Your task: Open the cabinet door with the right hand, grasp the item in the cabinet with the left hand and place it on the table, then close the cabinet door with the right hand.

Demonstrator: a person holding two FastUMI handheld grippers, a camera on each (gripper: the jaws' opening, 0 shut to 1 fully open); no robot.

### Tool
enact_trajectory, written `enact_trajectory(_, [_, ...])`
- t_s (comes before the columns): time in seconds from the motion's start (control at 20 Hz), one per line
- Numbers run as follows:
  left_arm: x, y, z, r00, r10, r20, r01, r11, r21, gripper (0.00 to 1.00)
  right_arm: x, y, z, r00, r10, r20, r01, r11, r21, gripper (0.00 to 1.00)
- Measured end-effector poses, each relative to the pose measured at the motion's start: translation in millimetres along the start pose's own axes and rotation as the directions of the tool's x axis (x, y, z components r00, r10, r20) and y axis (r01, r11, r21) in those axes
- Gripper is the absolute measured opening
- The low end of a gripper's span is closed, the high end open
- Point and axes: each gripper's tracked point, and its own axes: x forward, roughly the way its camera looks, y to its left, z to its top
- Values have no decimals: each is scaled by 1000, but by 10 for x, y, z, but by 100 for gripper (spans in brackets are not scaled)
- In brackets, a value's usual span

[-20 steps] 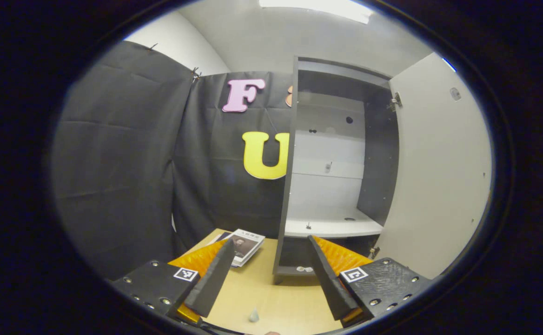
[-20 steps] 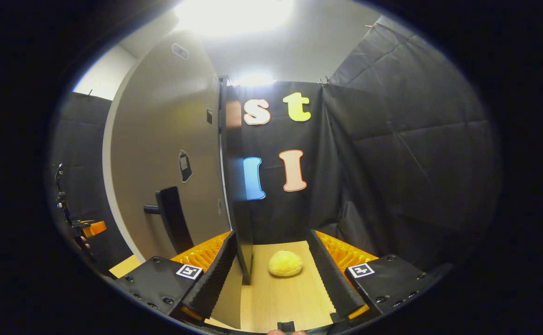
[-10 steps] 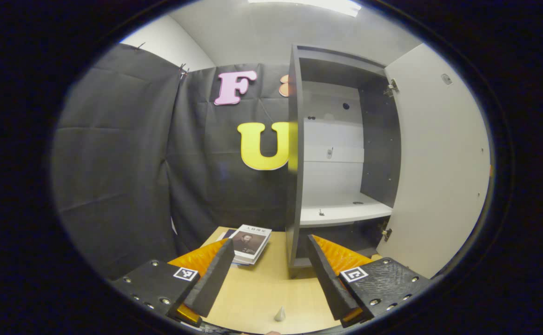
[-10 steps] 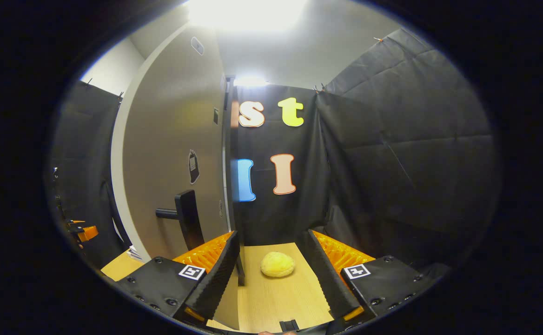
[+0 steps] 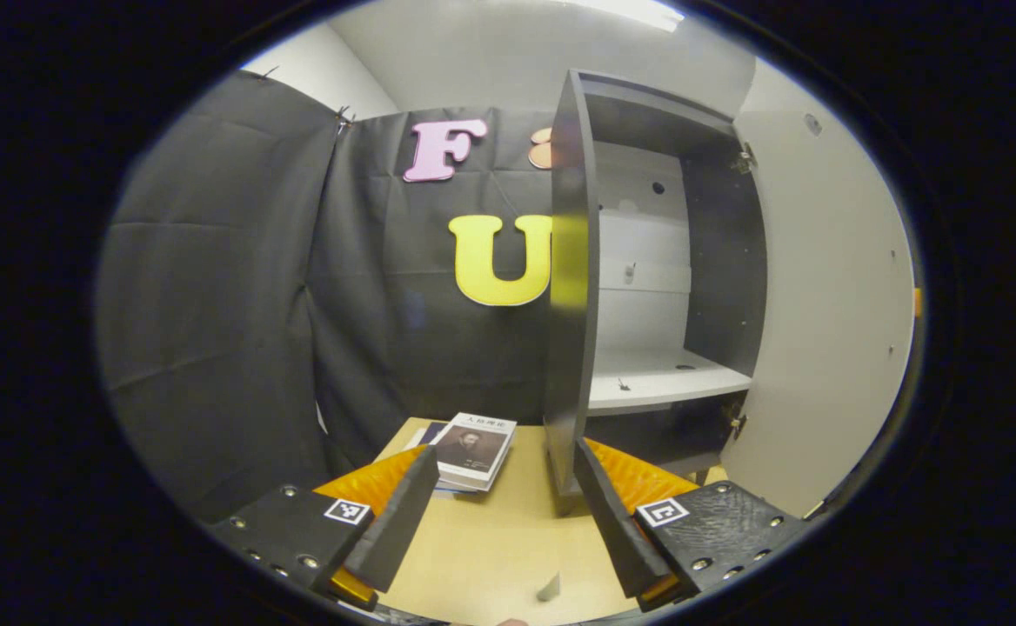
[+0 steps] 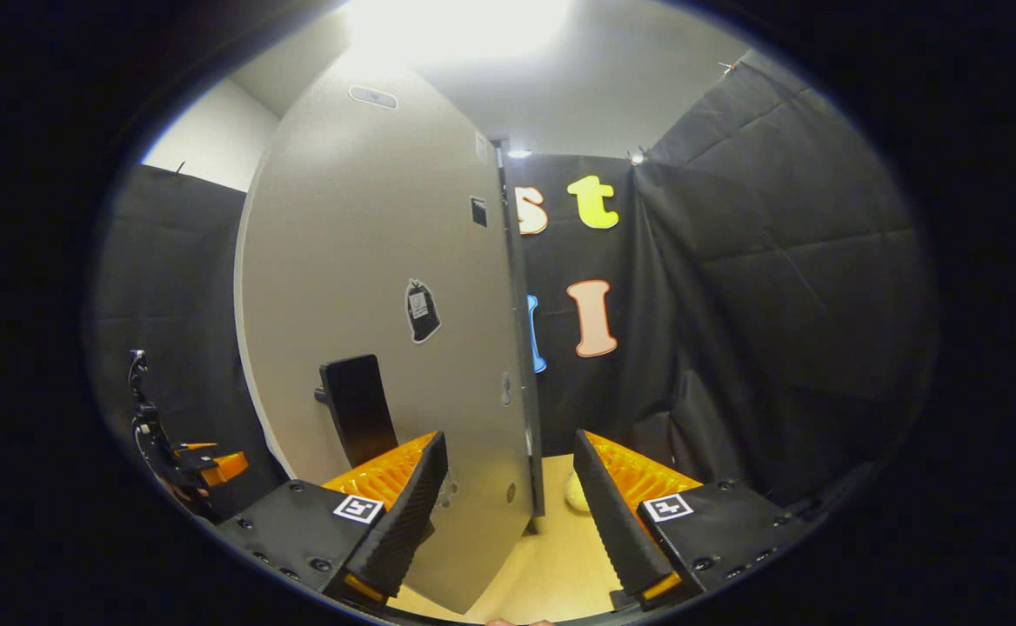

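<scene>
Right gripper view — tongs (image 6: 508,504) apart astride the stiff door (image 6: 369,261) edge; dark handle (image 6: 356,409), lower left, looks easiest to grab.

Glossy dark cabinet (image 5: 571,287), matt wooden table (image 5: 491,539)

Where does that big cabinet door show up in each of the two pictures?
Left gripper view: the cabinet door swings open along the right side, inner face showing.
Right gripper view: the same door stands left of centre, outer face with its dark handle.
Shared landmark: the wooden table.
</scene>
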Motion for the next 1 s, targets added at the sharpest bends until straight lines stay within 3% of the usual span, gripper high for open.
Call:
enact_trajectory(0.1, [-2, 88, -47, 1000, -1, -5, 0, 1000, -13, 95, 51, 99, 7, 1000, 20, 5, -20, 1000, -16, 89])
enact_trajectory(0.15, [8, 130, -64, 1000, 0, -8, 0, 1000, -21, 95, 71, 160, -24, 1000, 31, -1, -31, 999, -20, 93])
enact_trajectory(0.35, [48, 341, -184, 999, 14, -39, -14, 1000, -14, 92, 161, 367, -219, 997, 53, -48, -54, 998, -20, 93])
enact_trajectory(0.4, [58, 385, -182, 999, 17, -39, -17, 1000, -6, 92, 228, 376, -218, 997, 59, -52, -60, 998, -10, 89])
enact_trajectory(0.45, [64, 433, -167, 999, 22, -36, -22, 1000, 0, 95, 290, 412, -235, 996, 68, -52, -68, 998, 4, 93])
enact_trajectory(0.6, [75, 552, -151, 999, 37, -30, -37, 999, 8, 92, 519, 682, -319, 991, 122, -62, -120, 992, 41, 93])
enact_trajectory(0.65, [65, 598, -144, 999, 44, -32, -43, 999, 9, 95, 570, 768, -338, 987, 146, -67, -143, 988, 50, 89])
enact_trajectory(0.7, [55, 633, -154, 998, 47, -36, -47, 999, 8, 99, 606, 825, -364, 984, 160, -76, -156, 986, 49, 95])
enact_trajectory(0.75, [57, 643, -158, 998, 48, -40, -48, 999, 6, 92, 682, 828, -392, 985, 152, -88, -149, 988, 36, 90])
enact_trajectory(0.8, [68, 635, -187, 998, 46, -47, -46, 999, 4, 95, 753, 840, -428, 985, 136, -102, -135, 991, 16, 96])
enact_trajectory(0.85, [73, 629, -209, 998, 43, -53, -43, 999, 2, 92, 775, 845, -453, 986, 123, -112, -124, 992, -3, 97])
enact_trajectory(0.9, [90, 610, -236, 997, 41, -58, -41, 999, 2, 99, 757, 864, -468, 987, 110, -118, -113, 993, -19, 91])
enact_trajectory(1.0, [104, 532, -256, 997, 35, -65, -35, 999, 1, 97, 726, 806, -457, 989, 84, -125, -88, 996, -27, 97])
